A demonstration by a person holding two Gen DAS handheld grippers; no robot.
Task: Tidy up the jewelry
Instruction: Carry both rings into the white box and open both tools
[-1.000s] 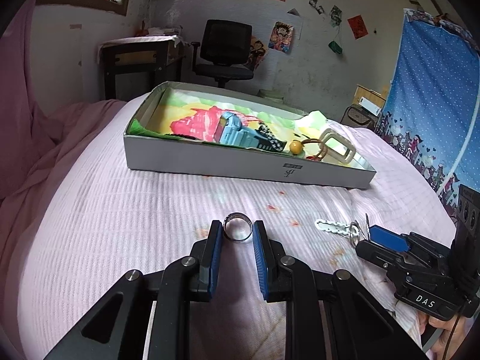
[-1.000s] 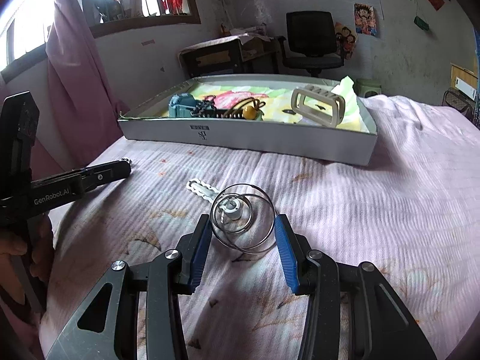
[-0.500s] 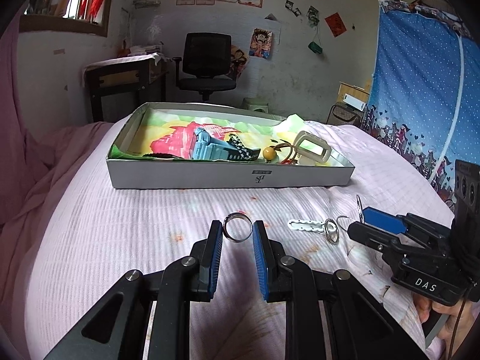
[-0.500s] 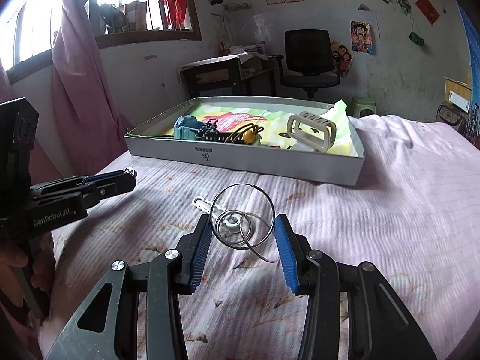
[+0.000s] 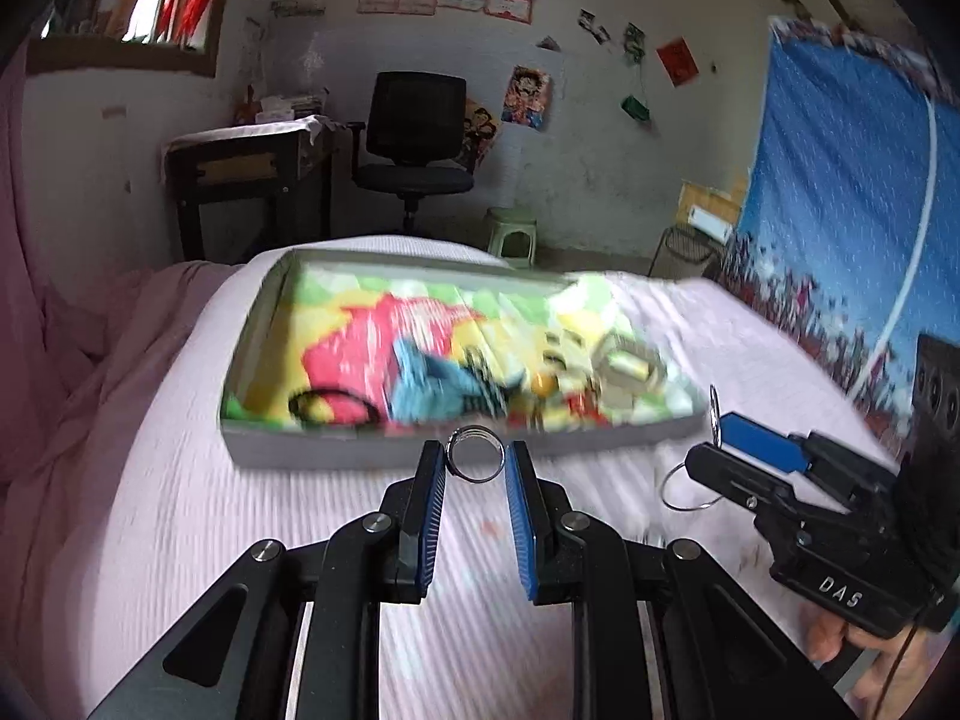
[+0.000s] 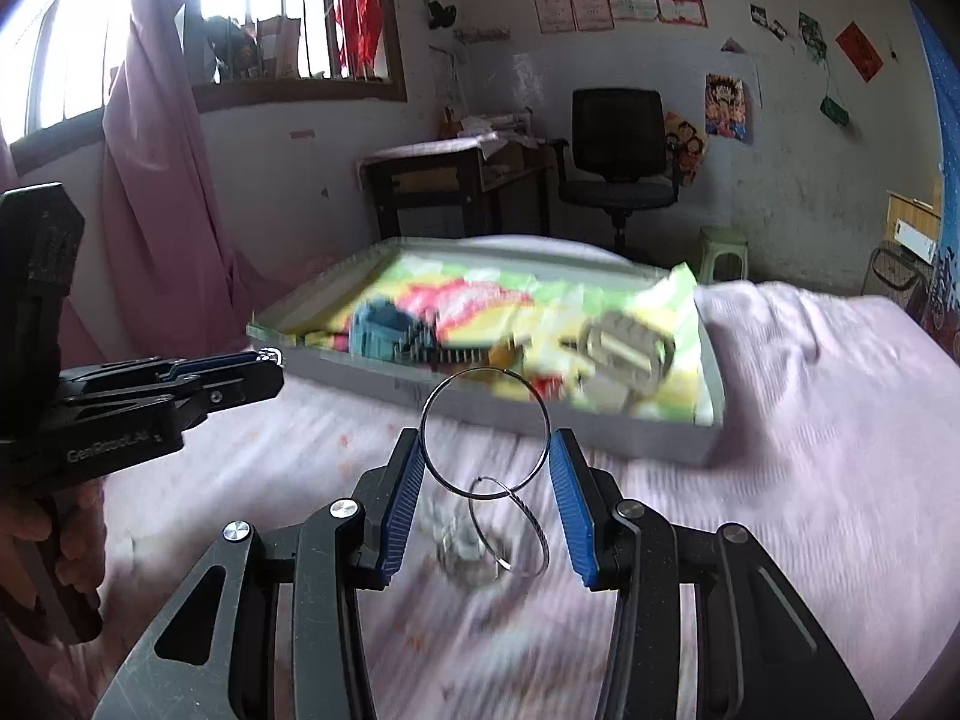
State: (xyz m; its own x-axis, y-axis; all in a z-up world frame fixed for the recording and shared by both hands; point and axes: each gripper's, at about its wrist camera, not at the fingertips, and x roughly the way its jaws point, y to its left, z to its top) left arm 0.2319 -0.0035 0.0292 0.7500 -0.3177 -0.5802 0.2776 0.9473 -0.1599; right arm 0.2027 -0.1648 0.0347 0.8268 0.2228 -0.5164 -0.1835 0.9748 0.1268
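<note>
Bed (image 5: 180, 540): soft pink cover, so anything dropped short of the box could sink into a fold.

Box (image 5: 384, 450): sits on the bed, near wall just ahead of both grippers. Contents are smeared by motion blur. A blue watch (image 6: 378, 324) and a pale buckle-like piece (image 6: 624, 354) can be guessed; the rest is unreadable.

Right gripper (image 6: 486, 468): clamped on a hoop (image 6: 485, 433), pads touching only its thin rim on both sides. Risk: the wire twists or pops out if the hand jerks. A smaller ring (image 6: 510, 528) and a blurred clear charm hang below it. They could snag the box wall on the way in. How they link is hard to tell.

Left gripper (image 5: 477, 465): clamped on a ring (image 5: 477, 462) at the very fingertips, held above the bed in front of the box. Tip grip is marginal, so a bump could flick it out.
</note>
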